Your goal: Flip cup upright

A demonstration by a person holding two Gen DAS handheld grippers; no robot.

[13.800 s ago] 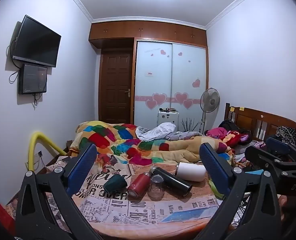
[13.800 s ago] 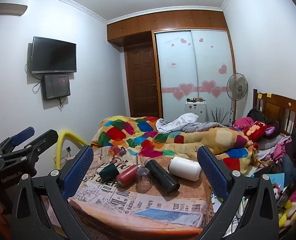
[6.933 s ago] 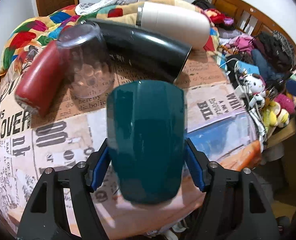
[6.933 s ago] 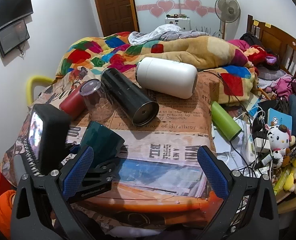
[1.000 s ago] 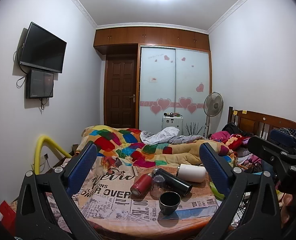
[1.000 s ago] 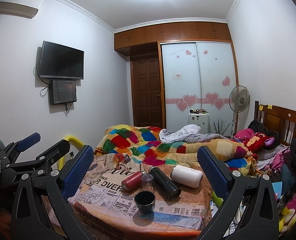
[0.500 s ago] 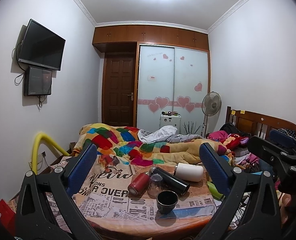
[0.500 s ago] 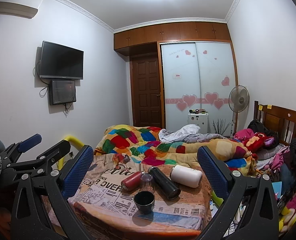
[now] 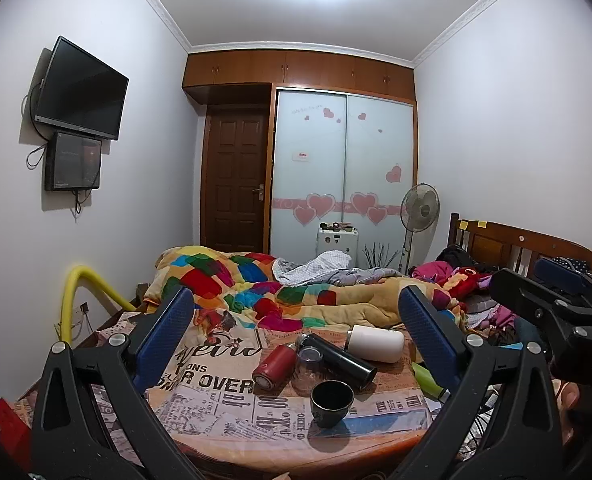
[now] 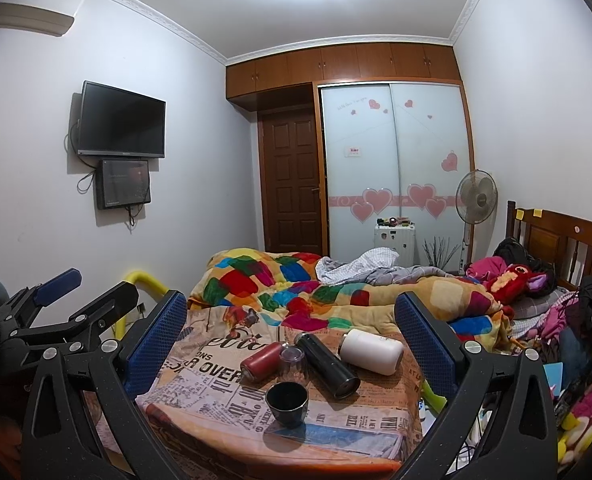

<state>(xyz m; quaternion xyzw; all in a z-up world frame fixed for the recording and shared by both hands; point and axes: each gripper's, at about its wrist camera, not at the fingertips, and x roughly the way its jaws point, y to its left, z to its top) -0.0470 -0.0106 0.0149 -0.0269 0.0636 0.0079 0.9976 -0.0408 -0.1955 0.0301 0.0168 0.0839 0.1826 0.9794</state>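
A dark teal cup (image 9: 332,403) stands upright, mouth up, near the front edge of the newspaper-print table cover (image 9: 215,400); it also shows in the right wrist view (image 10: 287,403). My left gripper (image 9: 296,336) is open and empty, held back from the table. My right gripper (image 10: 291,332) is open and empty too, also well back from the cup. Each gripper shows at the edge of the other's view: the right one (image 9: 556,308) and the left one (image 10: 59,312).
Behind the cup lie a red bottle (image 9: 273,364), an upturned clear glass (image 9: 310,368), a black flask (image 9: 338,356) and a white flask (image 9: 374,342). A green bottle (image 9: 428,378) lies at the table's right edge. A colourful quilt (image 9: 275,292) covers the bed beyond.
Both grippers stay open and far from the table; the views shift only slightly. The cup stands unmoved.
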